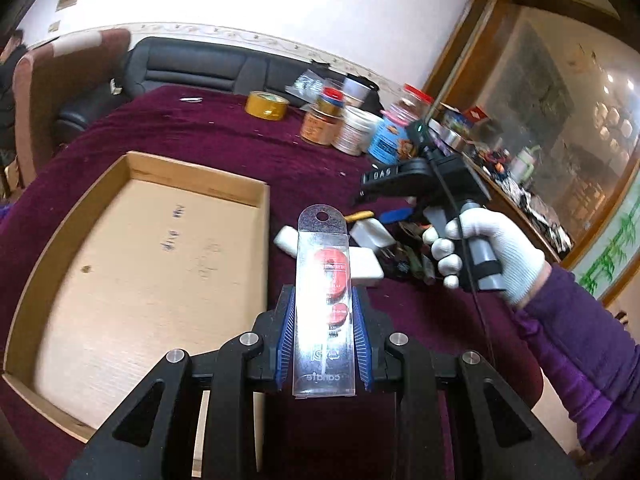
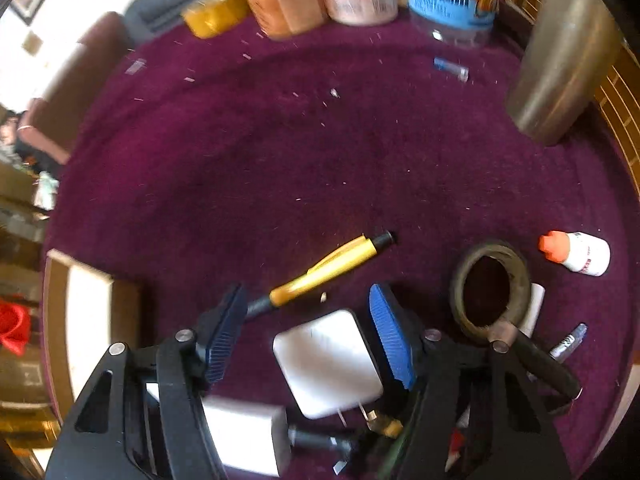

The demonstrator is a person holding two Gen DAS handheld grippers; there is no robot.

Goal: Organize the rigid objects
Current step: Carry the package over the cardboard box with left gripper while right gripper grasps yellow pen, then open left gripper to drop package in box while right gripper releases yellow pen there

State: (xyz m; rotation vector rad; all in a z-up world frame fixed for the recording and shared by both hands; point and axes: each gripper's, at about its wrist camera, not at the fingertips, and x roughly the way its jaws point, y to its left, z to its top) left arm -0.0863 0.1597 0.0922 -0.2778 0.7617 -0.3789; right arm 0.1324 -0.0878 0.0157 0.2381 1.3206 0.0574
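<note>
My left gripper [image 1: 323, 312] is shut on a clear plastic package [image 1: 323, 280] with red discs inside, held above the purple cloth just right of the shallow cardboard tray [image 1: 132, 264]. My right gripper [image 2: 308, 316] is open, low over a white plug adapter [image 2: 328, 364] that lies between its blue pads [image 2: 390, 336]. The right gripper also shows in the left wrist view [image 1: 420, 184], held by a white-gloved hand over a pile of small items. A yellow pen [image 2: 324, 272] lies just beyond the adapter. A second white charger [image 2: 244, 436] lies below the left finger.
A dark tape ring [image 2: 490, 288], a small white bottle with an orange cap [image 2: 576, 252] and a metal cylinder [image 2: 560, 56] are to the right. Jars and tubs [image 1: 352, 124] and a yellow tape roll [image 1: 266, 105] stand at the table's far side. A sofa [image 1: 192, 68] is behind.
</note>
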